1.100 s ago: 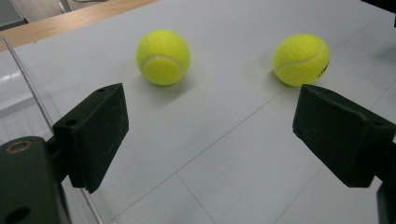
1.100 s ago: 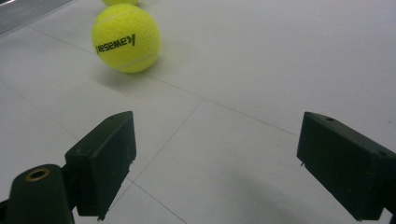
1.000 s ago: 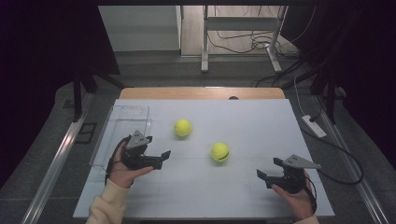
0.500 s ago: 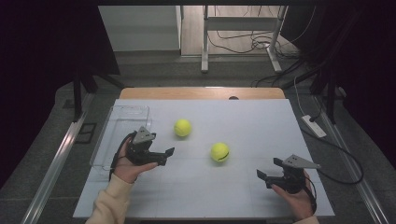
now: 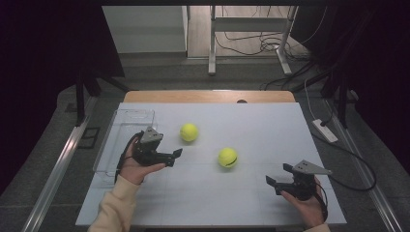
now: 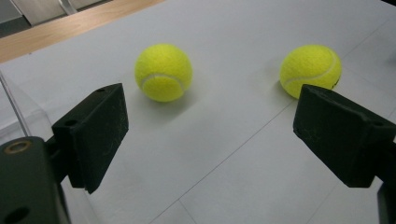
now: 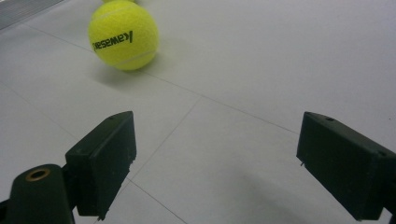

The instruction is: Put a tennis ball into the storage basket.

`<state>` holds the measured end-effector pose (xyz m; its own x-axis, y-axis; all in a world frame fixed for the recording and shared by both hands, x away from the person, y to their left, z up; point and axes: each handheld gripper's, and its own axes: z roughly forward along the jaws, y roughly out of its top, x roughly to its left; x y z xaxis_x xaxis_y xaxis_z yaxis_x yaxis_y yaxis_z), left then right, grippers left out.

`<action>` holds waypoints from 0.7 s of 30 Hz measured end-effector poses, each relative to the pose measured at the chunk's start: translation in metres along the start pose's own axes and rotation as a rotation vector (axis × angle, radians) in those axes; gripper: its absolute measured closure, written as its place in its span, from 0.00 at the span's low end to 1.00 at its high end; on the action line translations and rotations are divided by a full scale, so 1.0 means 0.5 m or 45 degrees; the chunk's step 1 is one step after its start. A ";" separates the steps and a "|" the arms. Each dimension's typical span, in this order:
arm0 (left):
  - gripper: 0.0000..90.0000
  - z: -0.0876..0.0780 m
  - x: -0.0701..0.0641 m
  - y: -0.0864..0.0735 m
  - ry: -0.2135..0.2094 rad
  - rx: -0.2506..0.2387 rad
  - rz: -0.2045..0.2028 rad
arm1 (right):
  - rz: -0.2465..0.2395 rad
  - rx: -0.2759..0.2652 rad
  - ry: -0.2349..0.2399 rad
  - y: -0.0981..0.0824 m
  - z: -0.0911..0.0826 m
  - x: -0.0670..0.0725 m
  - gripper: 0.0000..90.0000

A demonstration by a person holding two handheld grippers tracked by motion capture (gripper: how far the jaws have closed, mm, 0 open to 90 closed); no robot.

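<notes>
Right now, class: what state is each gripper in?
Left gripper: open, holding nothing, the far tennis ball ahead of its jaws.
Right gripper: open, holding nothing, apart from the near tennis ball.

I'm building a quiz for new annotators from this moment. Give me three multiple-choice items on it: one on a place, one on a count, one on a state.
1. Where does the clear plastic bin stand? A: the table's left edge. B: the right edge. C: the middle.
2. How many fuzzy yellow tennis balls lie on the white table? A: one. B: two. C: three.
3. How is the left gripper? A: shut on a ball. B: open, holding nothing. C: inside the bin.

Answers: 1 A, the bin sits beside the left hand. 2 B, the far ball and the near ball. 3 B, its jaws stand apart with bare table between them in the left gripper view.
</notes>
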<state>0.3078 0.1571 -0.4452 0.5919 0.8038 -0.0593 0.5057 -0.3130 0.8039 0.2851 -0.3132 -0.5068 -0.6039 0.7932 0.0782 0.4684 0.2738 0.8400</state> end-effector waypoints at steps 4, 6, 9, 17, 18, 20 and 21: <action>0.12 0.004 0.003 0.011 0.004 0.004 0.001 | 0.000 0.002 0.000 0.000 0.001 0.000 0.13; 0.12 0.005 0.004 0.013 0.005 0.004 0.000 | -0.001 0.004 -0.001 0.000 0.001 -0.001 0.13; 0.12 0.009 0.006 0.019 0.006 0.008 -0.001 | -0.002 0.008 -0.004 0.000 0.002 -0.001 0.13; 0.12 0.024 0.008 0.028 0.002 0.033 -0.002 | -0.002 0.007 -0.002 -0.001 0.002 -0.001 0.13; 0.12 0.026 0.009 0.029 0.001 0.035 -0.002 | -0.001 0.007 -0.002 -0.001 0.002 0.000 0.13; 0.12 0.030 0.010 0.031 -0.001 0.038 -0.004 | 0.000 0.007 -0.003 -0.001 0.002 -0.001 0.13; 0.12 0.032 0.011 0.032 0.001 0.045 -0.003 | -0.001 0.008 -0.005 -0.001 0.002 -0.001 0.13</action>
<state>0.3288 0.1484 -0.4421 0.5905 0.8048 -0.0608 0.5288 -0.3289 0.7824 0.2858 -0.3132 -0.5077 -0.6020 0.7950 0.0755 0.4718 0.2778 0.8368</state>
